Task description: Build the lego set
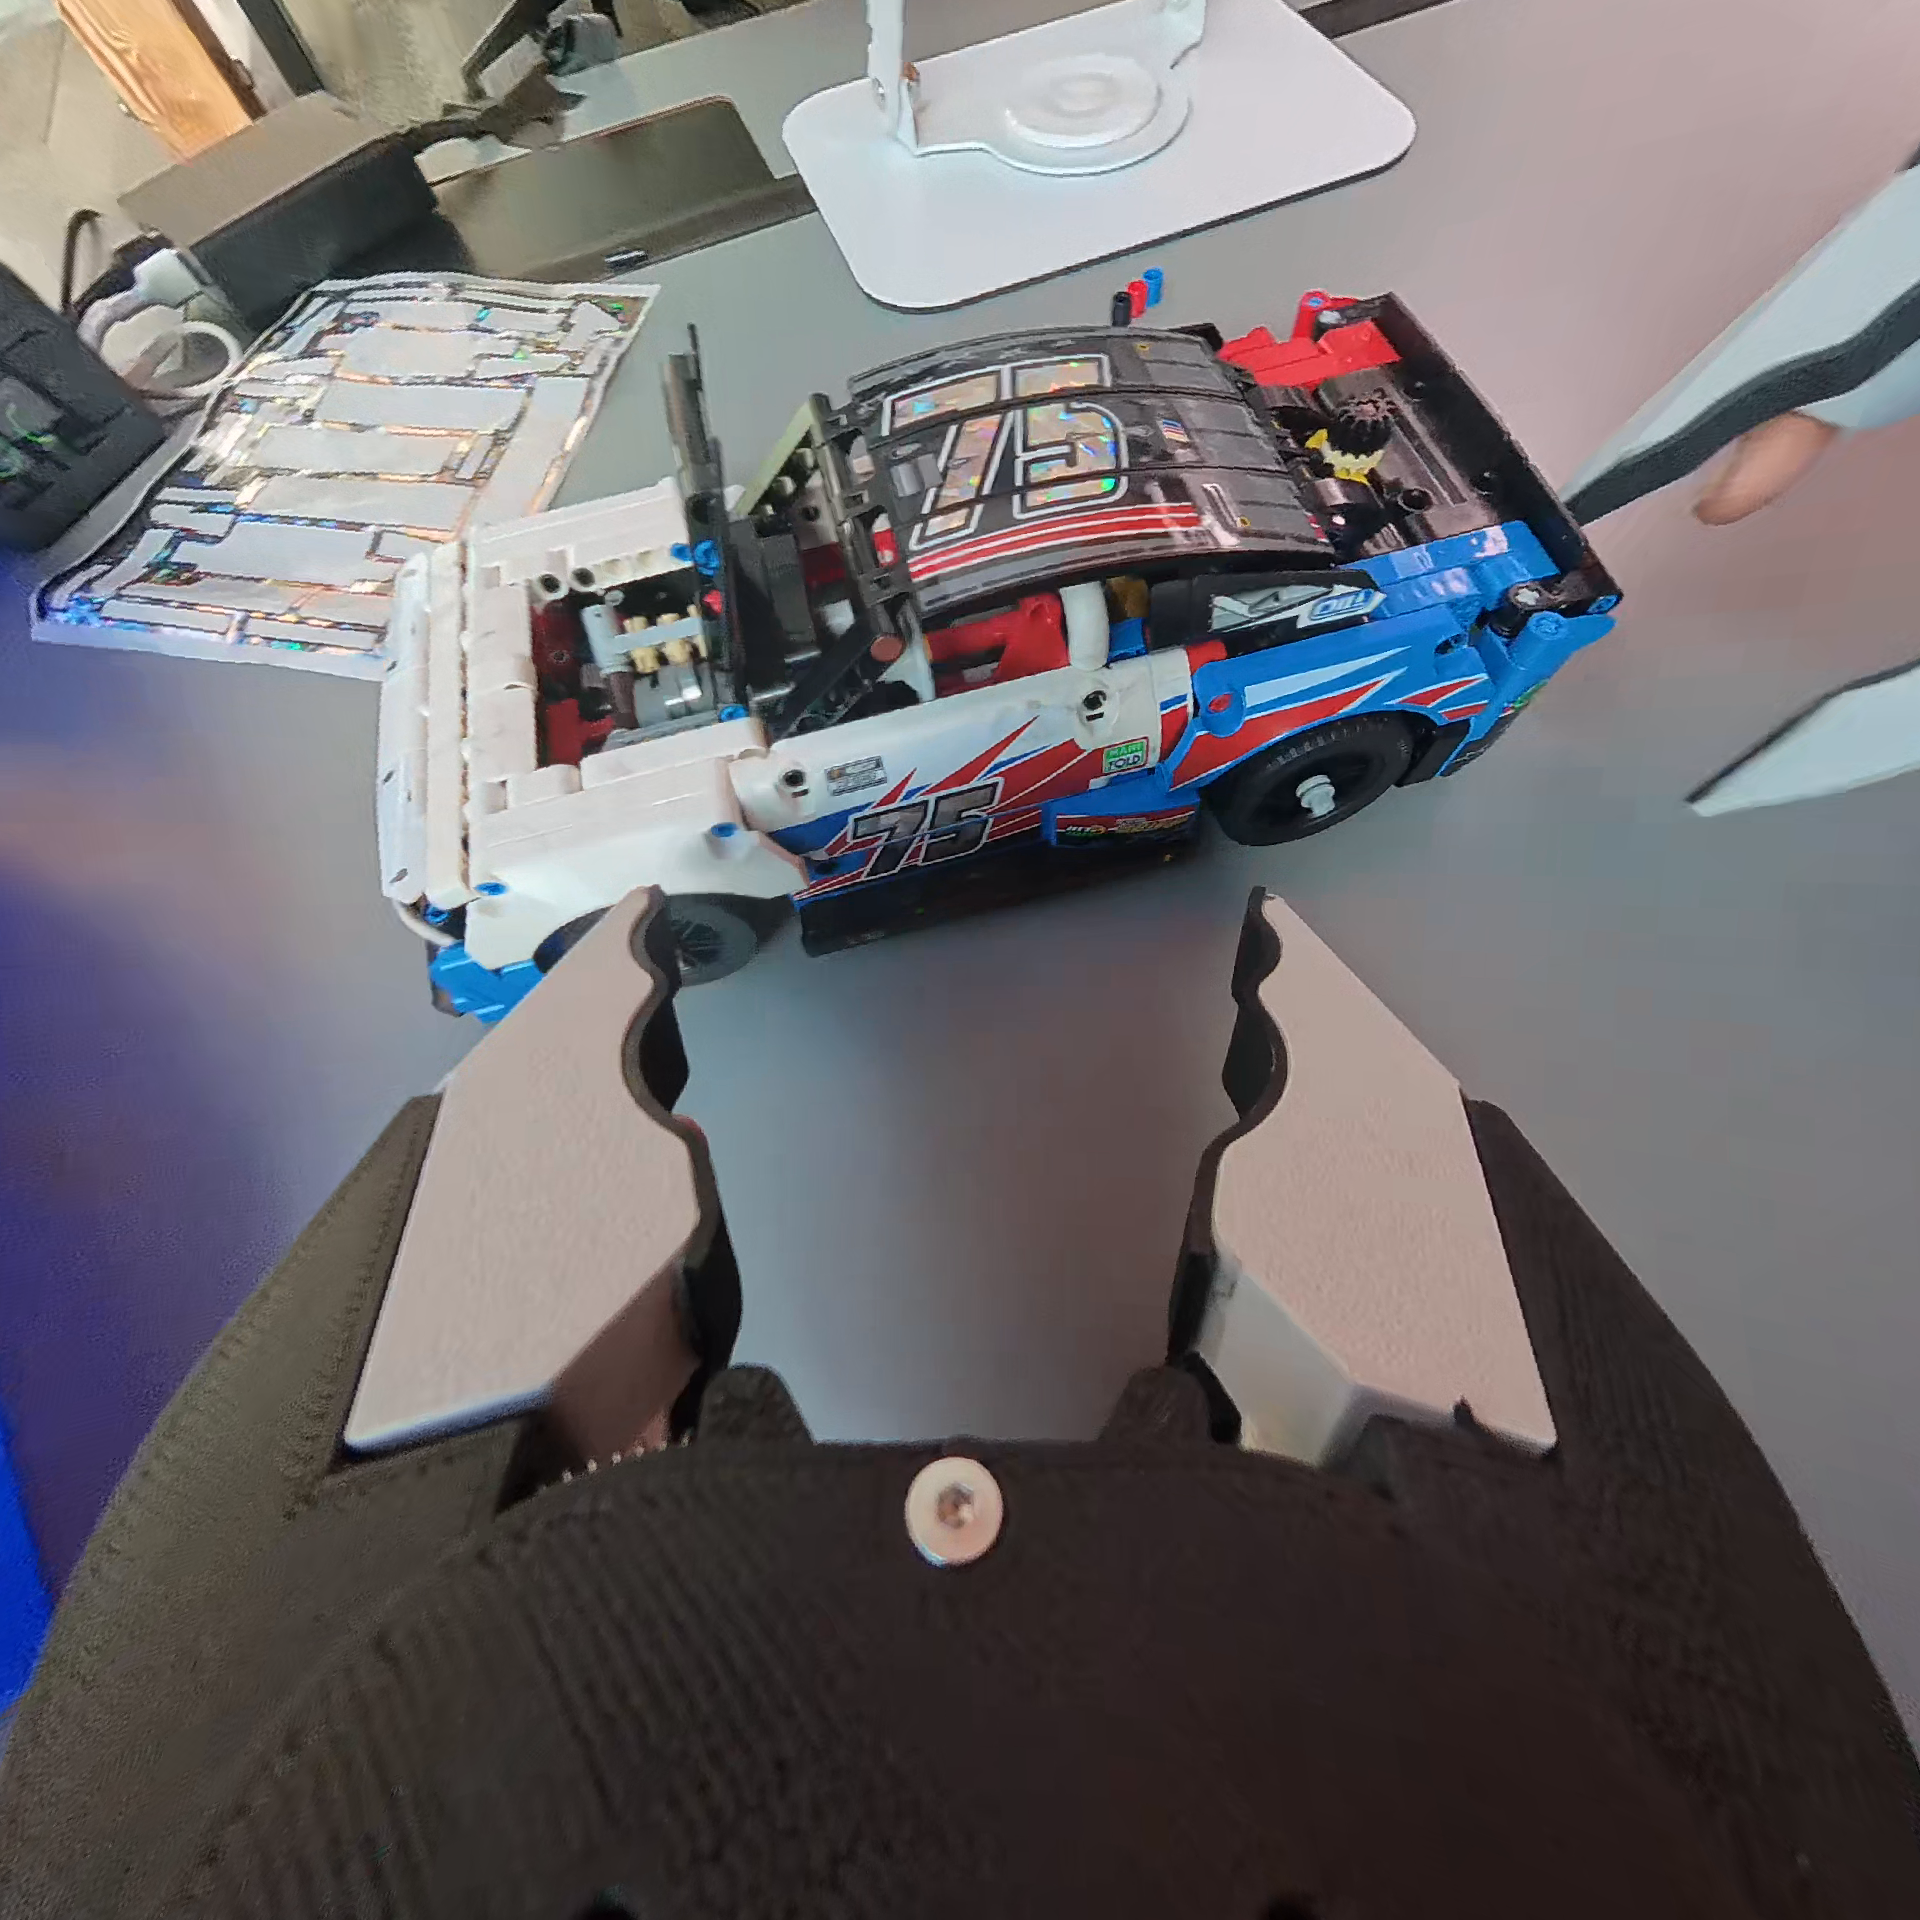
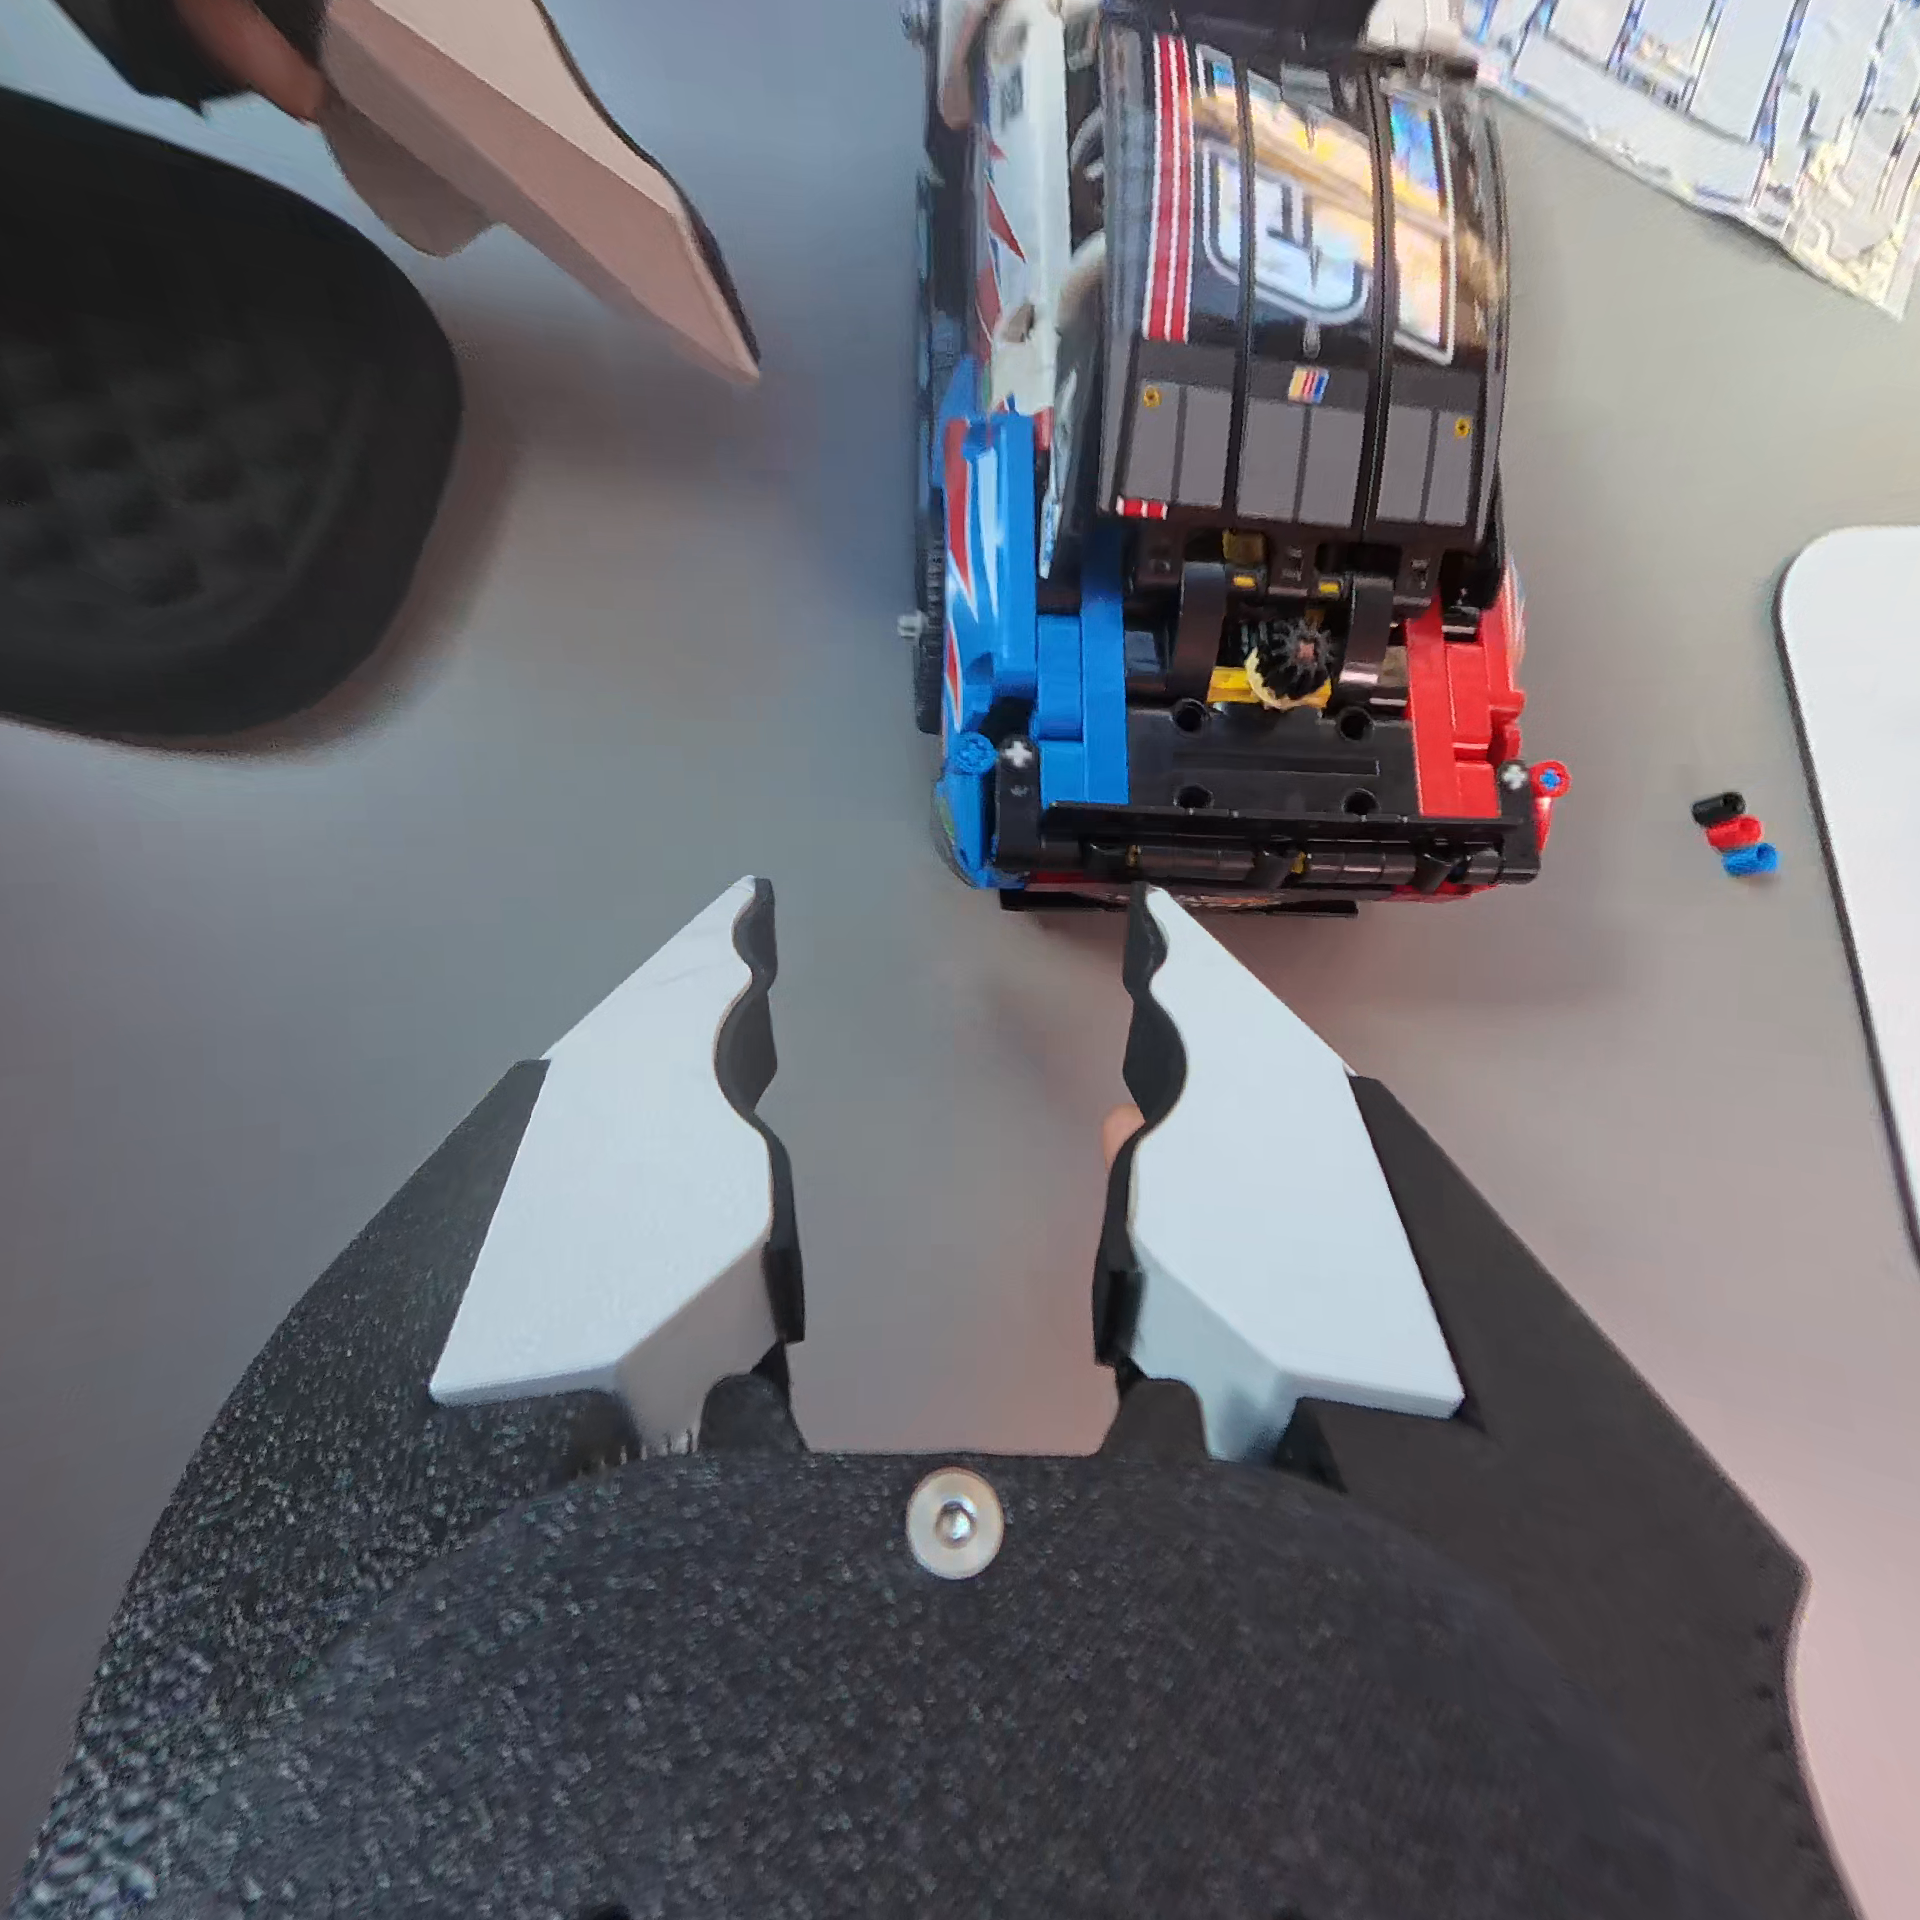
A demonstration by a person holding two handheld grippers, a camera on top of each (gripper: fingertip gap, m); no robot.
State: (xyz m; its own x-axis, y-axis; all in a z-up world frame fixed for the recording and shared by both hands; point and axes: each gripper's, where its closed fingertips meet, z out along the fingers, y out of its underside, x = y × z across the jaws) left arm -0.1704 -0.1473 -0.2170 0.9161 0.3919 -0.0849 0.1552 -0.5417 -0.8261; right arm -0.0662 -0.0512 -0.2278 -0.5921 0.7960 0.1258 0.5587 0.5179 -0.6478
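Nearly finished, by the look of it. Lego car [image 1: 987,665] standing on its wheels across the middle of the left wrist view, on the grey bench [image 1: 987,1091]; body panels in white, blue and red fitted, roof [image 1: 1070,457] on and stickered, rear wheel [image 1: 1314,784] mounted. Nose end open at centre left: hood raised or not yet fitted (cannot tell which), engine block [image 1: 655,655] exposed. Tail end also uncovered: in the right wrist view, upper centre, a small black gear [image 2: 1294,660] visible between the blue and red rear blocks, above the rear bumper [image 2: 1262,842].

Still loose: three small connectors [image 2: 1735,831], black, red and blue, lying together on the bench at centre right of the right wrist view, just beside the car's red rear corner and near the white stand base [image 2: 1860,831]. Sticker sheet [image 1: 343,457] flat at upper left of the left wrist view, largely emptied as far as can be judged.

Left claw [image 1: 951,914] spread wide and empty, low centre of its view, hovering just short of the car's near side by the front wheel. Right claw [image 2: 951,899] likewise wide and empty, one tip just behind the rear bumper, contact not certain.

Probably left to do: place the last connectors, cover the rear, close or fit the hood.
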